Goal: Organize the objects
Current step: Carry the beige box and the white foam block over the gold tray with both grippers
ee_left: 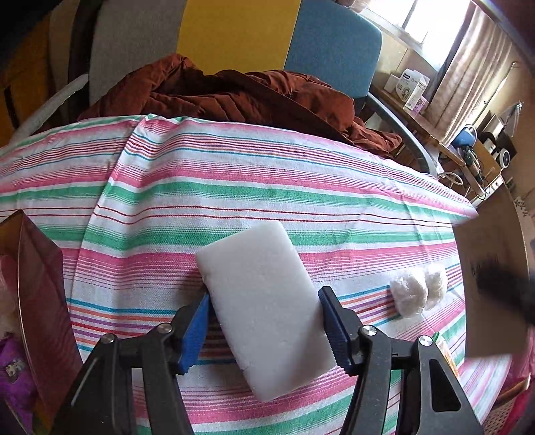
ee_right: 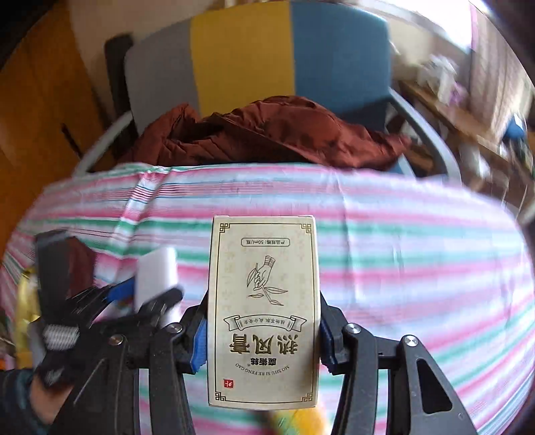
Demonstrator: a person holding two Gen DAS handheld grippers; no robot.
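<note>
Gripping now: the right gripper (ee_right: 262,331) is clamped on one cream carton (ee_right: 263,311); both blue pads press its long sides
Carton look: one flat, tall cream box with a dark ornamental border, a line drawing of a hand holding a leafy sprig, a ribbon banner and bold dark characters; the print reads upside down in the right wrist view; its small red seal sits at the lower corner
Carton place: held upright between the jaws, above the striped cloth (ee_right: 401,254); the background around it is blurred
Left gripper (ee_left: 264,329): its jaws bracket one white foam block (ee_left: 265,309); the blue pads (ee_left: 197,329) meet the block's edges, so it is grasped
Block look: one plain white rectangle with rounded corners and a slightly grainy face, lying askew, its far end tilted leftward in the left wrist view
Block place: over the pink, green and white striped cloth, near the front edge
Beside it: two small white fluffy balls (ee_left: 418,291) in clear wrap, touching each other, well to the right of the block
Left edge: one dark red box (ee_left: 40,267) standing open at the border of the left wrist view
Farther out: one rust-brown quilted jacket (ee_left: 234,90) heaped on one chair (ee_left: 234,30) with grey, yellow and blue back panels
</note>
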